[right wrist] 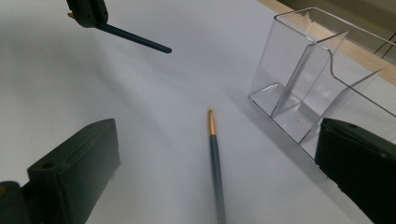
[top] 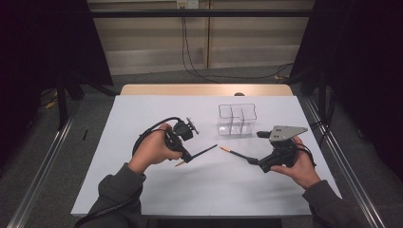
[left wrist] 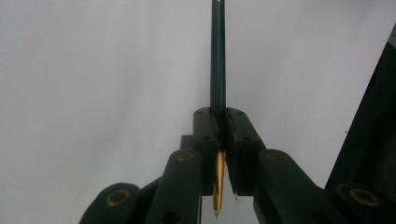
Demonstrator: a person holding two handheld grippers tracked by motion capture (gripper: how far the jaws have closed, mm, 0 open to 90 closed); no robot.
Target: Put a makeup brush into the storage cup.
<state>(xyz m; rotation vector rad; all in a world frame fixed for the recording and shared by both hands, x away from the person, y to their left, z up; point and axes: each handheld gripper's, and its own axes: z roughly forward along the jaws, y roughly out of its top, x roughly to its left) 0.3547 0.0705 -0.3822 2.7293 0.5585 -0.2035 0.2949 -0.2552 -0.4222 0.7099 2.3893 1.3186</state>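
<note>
Two tools (top: 187, 154) (top: 254, 161), two pens (top: 202, 153) (top: 233, 152), one clear organizer (top: 236, 119)

place: lab | signs: black curtains (top: 43, 42), metal frame rails (top: 40, 171), cables (top: 190, 57)

My left tool (top: 190, 154) is matte black, and a thick black cable loops from its body back past my wrist. Its two jaw blocks sit on paired link arms with brass-coloured pivot bushings and small dark screws. My right tool (top: 254, 160) is black as well, topped by a grey three-cornered plate dotted with small holes; its jaws are broad, flat-faced blocks. I wear dark grey sleeves that bunch at both wrists.
</note>
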